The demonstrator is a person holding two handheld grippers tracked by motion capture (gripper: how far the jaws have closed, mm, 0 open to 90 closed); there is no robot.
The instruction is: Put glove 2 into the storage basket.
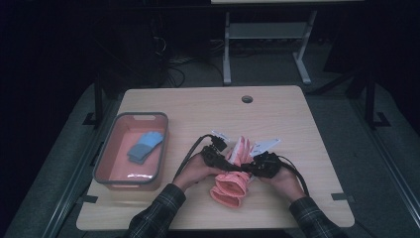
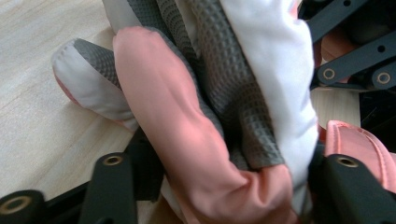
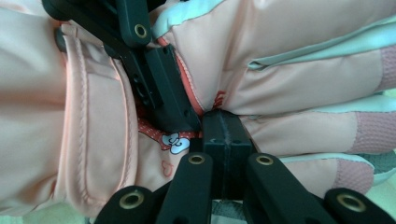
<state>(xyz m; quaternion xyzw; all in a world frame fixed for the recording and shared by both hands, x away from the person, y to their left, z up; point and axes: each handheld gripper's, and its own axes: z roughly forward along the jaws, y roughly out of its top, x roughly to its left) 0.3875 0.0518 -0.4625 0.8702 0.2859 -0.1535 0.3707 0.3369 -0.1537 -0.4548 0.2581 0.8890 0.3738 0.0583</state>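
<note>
A pink glove with a grey gridded palm and white trim lies near the table's front middle. My left gripper comes in from its left; in the left gripper view its jaws stand either side of the glove's thick padding, clamped on it. From the right, my right gripper has its jaws pressed together, pinching the glove's pink fabric near the cuff. The other gripper's black jaw presses into the glove just beside it.
A grey-rimmed pink bin stands at the table's left with a blue glove inside. A cable hole sits near the far edge. Beyond the table stands a white desk frame on dark floor.
</note>
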